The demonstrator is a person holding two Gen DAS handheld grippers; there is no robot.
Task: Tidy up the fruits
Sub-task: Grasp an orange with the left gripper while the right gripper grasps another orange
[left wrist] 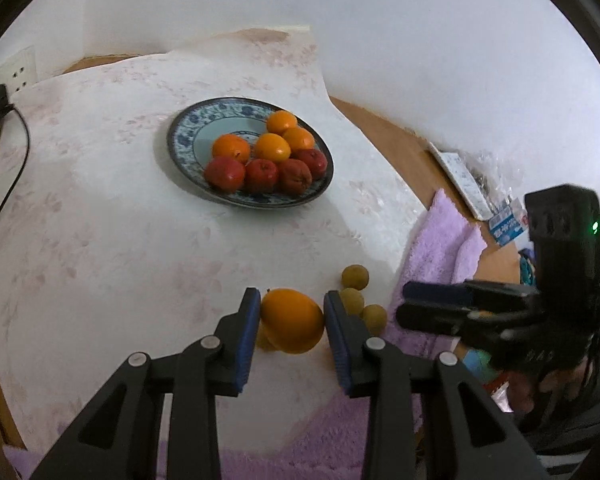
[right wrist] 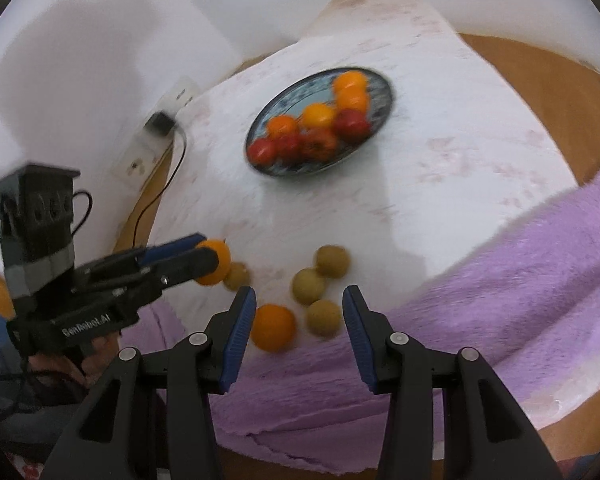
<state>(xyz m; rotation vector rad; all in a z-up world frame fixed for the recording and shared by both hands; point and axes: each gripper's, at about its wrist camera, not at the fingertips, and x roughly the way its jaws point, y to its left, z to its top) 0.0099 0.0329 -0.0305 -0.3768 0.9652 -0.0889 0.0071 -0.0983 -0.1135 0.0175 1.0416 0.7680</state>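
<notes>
Left wrist view: left tool (left wrist: 291,322) clamped on an orange (left wrist: 294,318) near the table's (left wrist: 100,220) front edge, small brown fruits (left wrist: 352,300) just beside; blue patterned plate (left wrist: 188,136) of fruit mid-table.

Right wrist view: right tool (right wrist: 299,326) parted, empty, above another orange (right wrist: 272,327) by the purple towel (right wrist: 520,272).

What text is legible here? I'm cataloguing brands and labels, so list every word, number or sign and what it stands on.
"GenRobot.AI": white letters on the black body of the left tongs, right wrist view, slightly blurred.
Blue and white packet at the table's far right: print too small to read.
White flat device beside it: markings unreadable.
Raised marks on the right tongs body: too dark to read.
Plate: painted pattern only.
</notes>
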